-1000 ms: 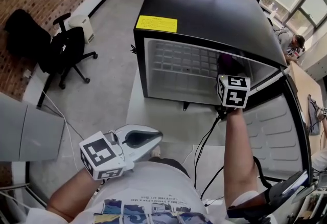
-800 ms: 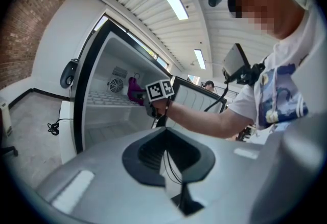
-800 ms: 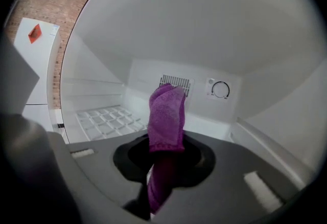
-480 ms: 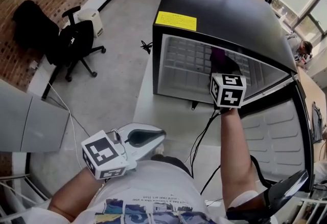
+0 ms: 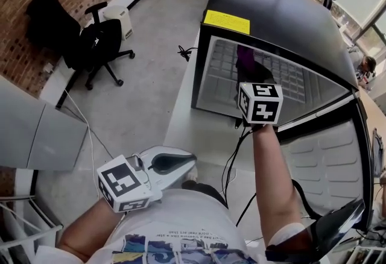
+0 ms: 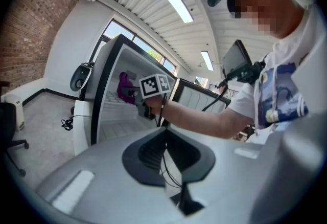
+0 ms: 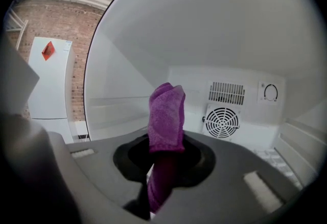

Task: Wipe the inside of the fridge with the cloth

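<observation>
Two closed tongs: nearest, the left gripper [image 5: 181, 163] is shut on nothing by the person's shirt [image 5: 181, 226], and farther off the right gripper [image 7: 164, 159] pinches the purple cloth [image 7: 166, 115] inside the open fridge [image 5: 283, 22], whose yellow label [image 5: 226, 21] is unreadable.

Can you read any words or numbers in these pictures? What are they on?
None can be read.
Yellow rectangular sticker on top of the black fridge: print too small.
Person's white T-shirt: printed line too blurred.
Red diamond sign on the white cabinet: too small.
Black-and-white square markers: patterns, no words.
</observation>
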